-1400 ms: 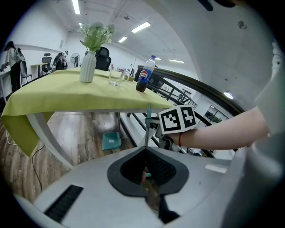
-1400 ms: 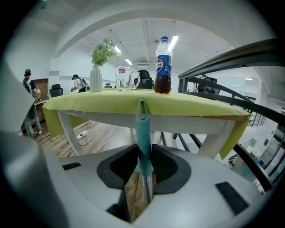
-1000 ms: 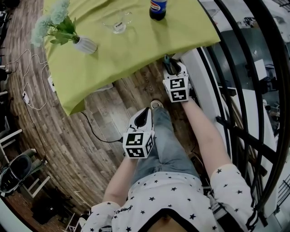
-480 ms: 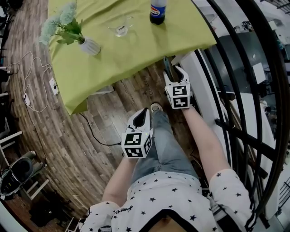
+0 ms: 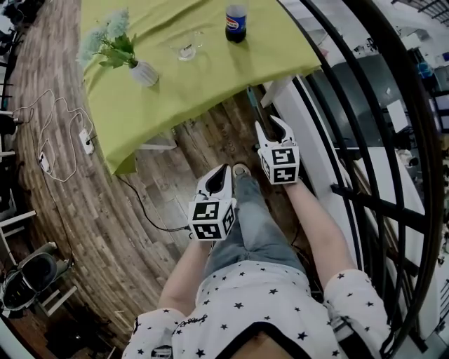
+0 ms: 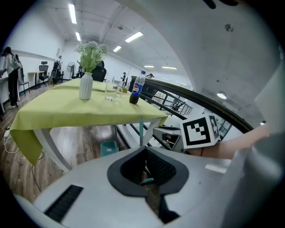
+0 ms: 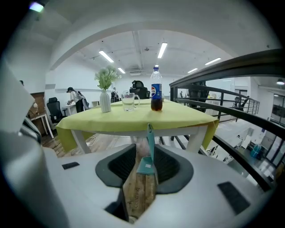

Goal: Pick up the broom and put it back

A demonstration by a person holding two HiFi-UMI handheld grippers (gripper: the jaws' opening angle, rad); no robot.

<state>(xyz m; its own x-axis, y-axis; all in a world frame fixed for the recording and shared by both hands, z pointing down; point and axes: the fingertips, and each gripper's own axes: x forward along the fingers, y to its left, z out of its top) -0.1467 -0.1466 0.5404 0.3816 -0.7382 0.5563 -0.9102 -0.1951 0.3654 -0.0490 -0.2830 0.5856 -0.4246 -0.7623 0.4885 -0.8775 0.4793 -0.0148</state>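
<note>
As it stands, broom [image 7: 151, 142]: teal, vert.

The dark cola bottle with a blue cap [image 5: 236, 21], standing near the far edge of the yellow-green cloth-covered table [image 5: 210, 84], wears a blue label with Pepsi's round red, white and blue emblem; its lettering is too small to read. On the table's near side, black-and-white square code markers [image 5: 210, 221] cover the cubes of the left gripper [image 5: 222, 170] and right gripper [image 5: 272, 125]. A small white sticker [image 7: 148, 165] on the teal plastic broom [image 7: 150, 138] at the table's edge is illegible.
</note>
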